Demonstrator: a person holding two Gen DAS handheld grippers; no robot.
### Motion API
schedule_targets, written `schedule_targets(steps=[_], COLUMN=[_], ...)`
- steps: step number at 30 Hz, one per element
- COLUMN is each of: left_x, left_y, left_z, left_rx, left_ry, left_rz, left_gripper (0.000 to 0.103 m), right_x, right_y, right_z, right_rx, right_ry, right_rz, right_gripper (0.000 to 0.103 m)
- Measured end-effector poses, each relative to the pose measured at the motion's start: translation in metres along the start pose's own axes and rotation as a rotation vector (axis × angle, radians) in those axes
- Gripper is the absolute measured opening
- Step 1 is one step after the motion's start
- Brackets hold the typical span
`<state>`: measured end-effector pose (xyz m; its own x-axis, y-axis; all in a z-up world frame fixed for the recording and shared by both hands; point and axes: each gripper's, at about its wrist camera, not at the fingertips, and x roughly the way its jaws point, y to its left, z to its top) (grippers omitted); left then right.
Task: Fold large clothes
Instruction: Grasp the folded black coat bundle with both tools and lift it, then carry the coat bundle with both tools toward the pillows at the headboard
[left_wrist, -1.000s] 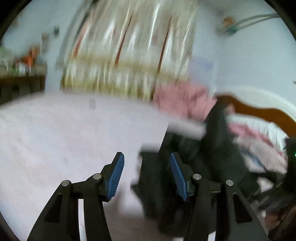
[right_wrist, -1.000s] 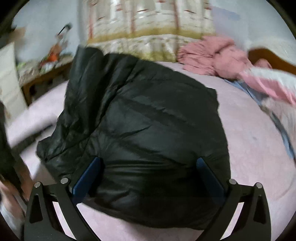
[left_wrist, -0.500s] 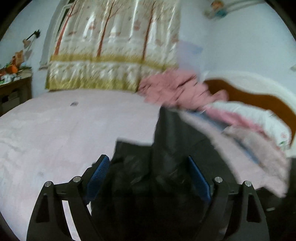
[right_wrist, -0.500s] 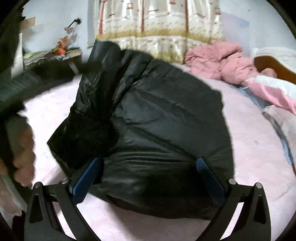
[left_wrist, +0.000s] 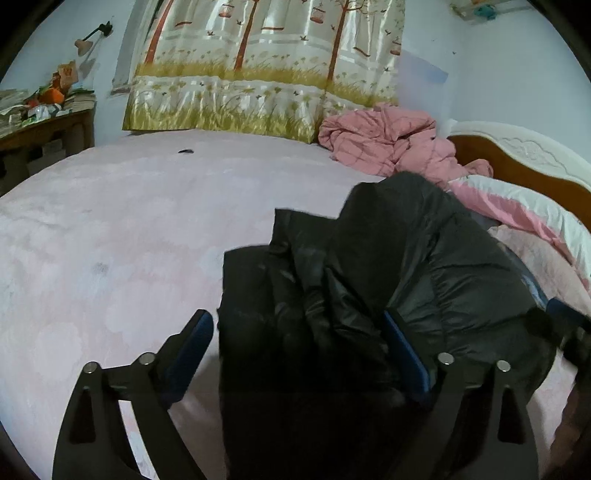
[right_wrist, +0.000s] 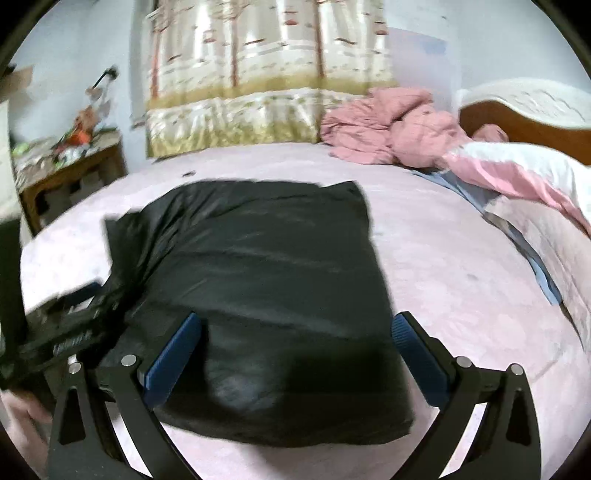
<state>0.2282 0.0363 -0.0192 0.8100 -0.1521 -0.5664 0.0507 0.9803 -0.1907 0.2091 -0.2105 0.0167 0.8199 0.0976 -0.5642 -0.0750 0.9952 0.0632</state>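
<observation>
Left hand-held gripper (left_wrist: 301, 352) jaws just opening over folded, puffy black jacket (right_wrist: 266, 291).

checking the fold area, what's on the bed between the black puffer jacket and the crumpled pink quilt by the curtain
Nothing: in the right wrist view only bare pale pink bed cover lies between the black puffer jacket and the crumpled pink quilt.

Each claw, left claw (left_wrist: 297, 354) and right claw (right_wrist: 295, 354), has black triangular-cutout arms, silver round screws and ribbed blue pads (right_wrist: 173, 356).
</observation>
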Motion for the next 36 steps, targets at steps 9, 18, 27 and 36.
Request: schedule_targets(steps=[9,18,27,36], left_x=[0.029,0.019,0.017,-0.003], left_y=[0.043,0.056,0.044,0.044], left_z=[-0.016,-0.014,-0.020,-0.019], left_rx=[-0.340,-0.450,-0.404,-0.383], left_ry=[0.188,0.193,0.175,0.092], left_rz=[-0.336,-0.523,-0.474,-0.503], left_gripper=[0.096,0.096,0.068,0.044], right_x=[0.022,0.067,0.074,0.044], right_y=[-0.079,-0.087,-0.073,-0.048], right_z=[0.006,-0.013,-0.014,0.001], right_rx=[0.309,0.466,0.420,0.257], right_ry=[0.101,0.274,0.260,0.146], right_rz=[0.133,0.399,0.421,0.340], right_gripper=[0.103,0.101,0.075,0.054])
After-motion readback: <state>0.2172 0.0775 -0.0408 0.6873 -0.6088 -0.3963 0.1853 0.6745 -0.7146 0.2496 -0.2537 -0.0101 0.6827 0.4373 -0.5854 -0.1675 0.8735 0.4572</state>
